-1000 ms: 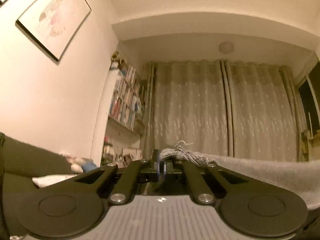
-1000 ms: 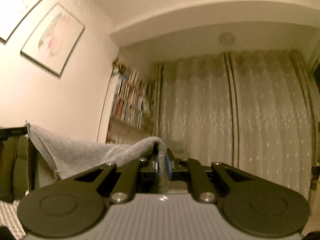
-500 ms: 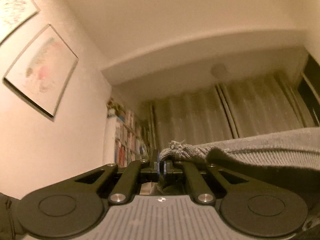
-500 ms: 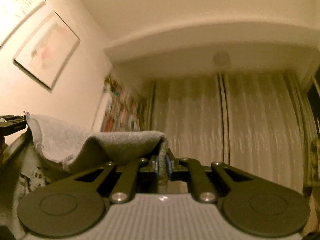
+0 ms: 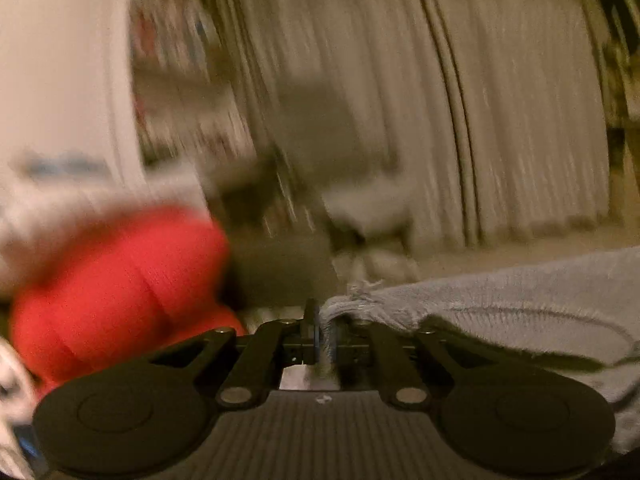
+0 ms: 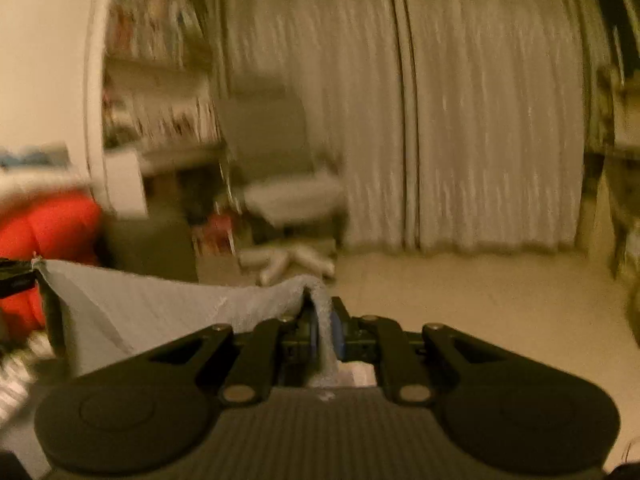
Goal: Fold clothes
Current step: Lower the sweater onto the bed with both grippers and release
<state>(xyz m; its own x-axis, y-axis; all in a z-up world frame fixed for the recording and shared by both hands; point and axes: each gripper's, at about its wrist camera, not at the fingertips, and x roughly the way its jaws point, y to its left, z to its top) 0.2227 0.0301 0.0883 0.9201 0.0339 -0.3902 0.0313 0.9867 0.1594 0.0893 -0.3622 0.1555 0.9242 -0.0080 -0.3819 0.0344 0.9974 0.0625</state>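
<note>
A grey knitted garment (image 5: 520, 312) hangs stretched between my two grippers. My left gripper (image 5: 324, 320) is shut on one frayed corner, and the cloth runs off to the right. In the right wrist view my right gripper (image 6: 324, 324) is shut on the other corner of the grey garment (image 6: 160, 304), which spreads left to where the left gripper's tip (image 6: 16, 278) pinches it. Both views are blurred by motion.
A red garment (image 5: 116, 280) lies at the left, also seen as the red garment (image 6: 44, 228). Ahead are a grey chair (image 6: 280, 176), a bookshelf (image 6: 156, 80), closed curtains (image 6: 480, 120), pale floor (image 6: 480, 292) and a light object (image 6: 292, 264) on the floor.
Both grippers have swung down sharply from pointing at the ceiling to pointing level at the floor and chair, carrying the grey garment with them. Both stay shut on it.
</note>
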